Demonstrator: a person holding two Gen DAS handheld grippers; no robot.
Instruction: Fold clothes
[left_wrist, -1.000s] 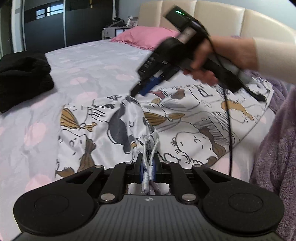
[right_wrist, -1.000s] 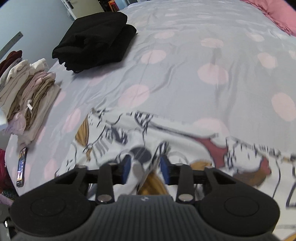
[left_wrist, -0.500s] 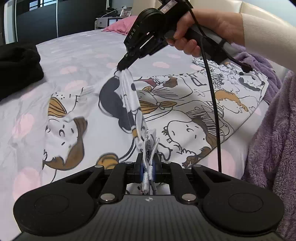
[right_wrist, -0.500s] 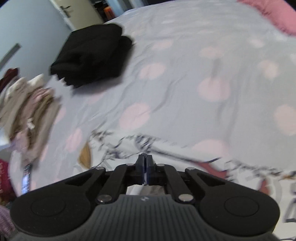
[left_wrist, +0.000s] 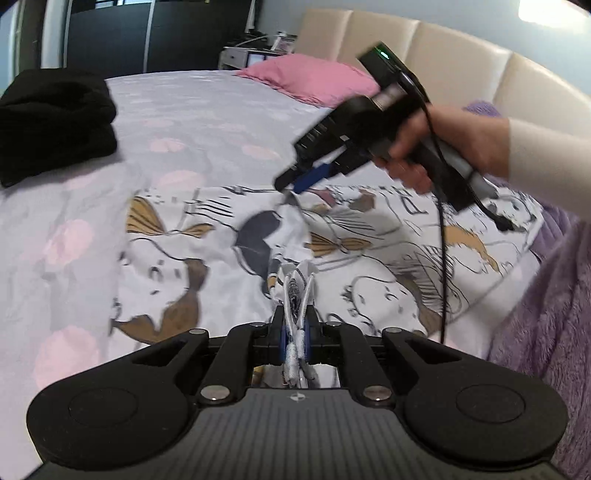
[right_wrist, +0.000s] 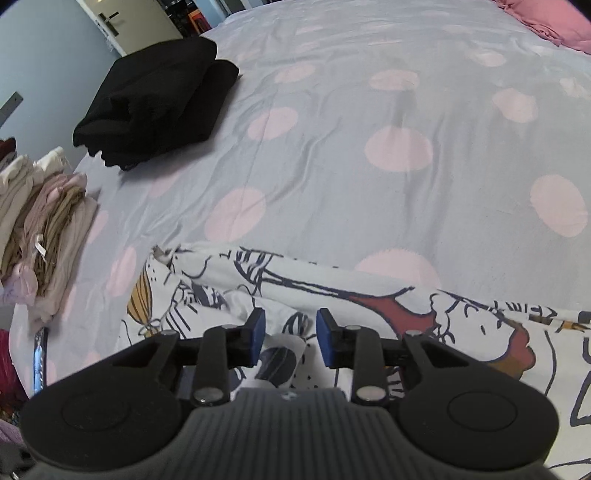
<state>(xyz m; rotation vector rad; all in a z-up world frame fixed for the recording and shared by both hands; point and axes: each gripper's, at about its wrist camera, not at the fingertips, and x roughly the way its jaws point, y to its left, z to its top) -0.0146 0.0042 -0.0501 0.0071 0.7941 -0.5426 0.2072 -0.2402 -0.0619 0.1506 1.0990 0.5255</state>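
White cartoon-print garment (left_wrist: 369, 251) lay spread on bed (right_wrist: 332, 147), not yet folded; fold looked barely begun. Black folded pile (right_wrist: 155, 99) sat beyond garment, beige stack (right_wrist: 40, 225) left of it, both apparently done. Left tool (left_wrist: 294, 332) clenched on bunched garment edge. Right tool (right_wrist: 290, 332) had just been opening; jaws stood apart above garment, cloth between pads but not pinched.

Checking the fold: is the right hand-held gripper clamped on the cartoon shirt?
No, the right hand-held gripper has its blue pads apart above the shirt.
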